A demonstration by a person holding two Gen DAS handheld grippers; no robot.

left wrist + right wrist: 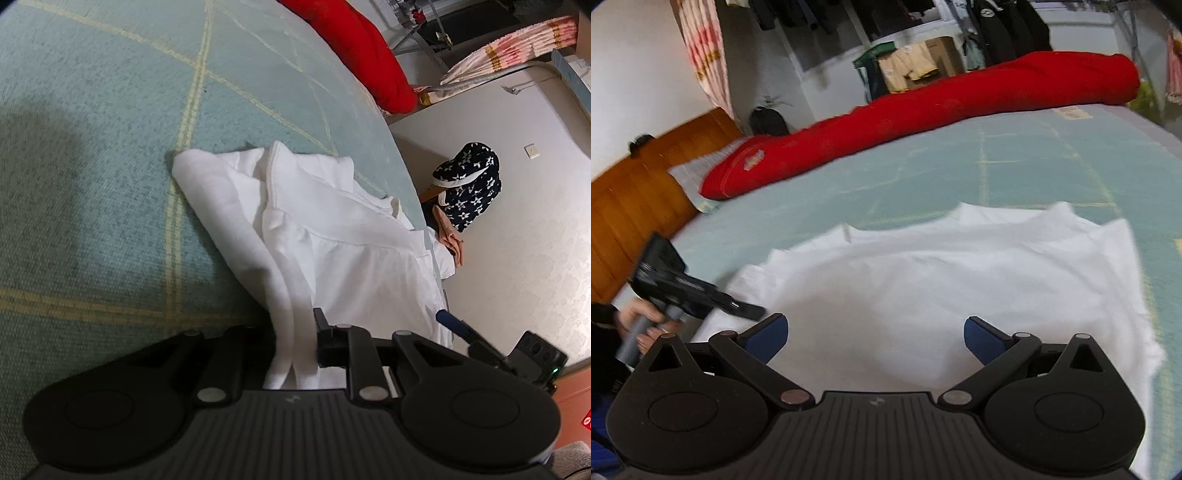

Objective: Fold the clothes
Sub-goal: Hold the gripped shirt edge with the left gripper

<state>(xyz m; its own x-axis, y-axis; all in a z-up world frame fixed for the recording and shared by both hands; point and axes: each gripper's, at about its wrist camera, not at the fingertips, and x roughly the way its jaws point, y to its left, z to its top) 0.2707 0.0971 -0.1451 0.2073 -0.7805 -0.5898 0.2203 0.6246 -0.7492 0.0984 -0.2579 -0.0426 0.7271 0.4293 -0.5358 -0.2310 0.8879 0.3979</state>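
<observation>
A white garment lies rumpled near the edge of a teal bed cover. In the left wrist view my left gripper is shut on a fold of this garment, and cloth hides one finger. The blue tip of my right gripper shows at the garment's right edge. In the right wrist view the garment is spread wide and blurred. My right gripper hangs open just above it, with blue pads far apart and nothing between them. A hand holds the left gripper at the garment's left edge.
A long red bolster lies across the far side of the bed. A wooden headboard stands at the left. A dark star-patterned garment sits beside the bed near a white wall. Cardboard boxes and hanging clothes fill the back.
</observation>
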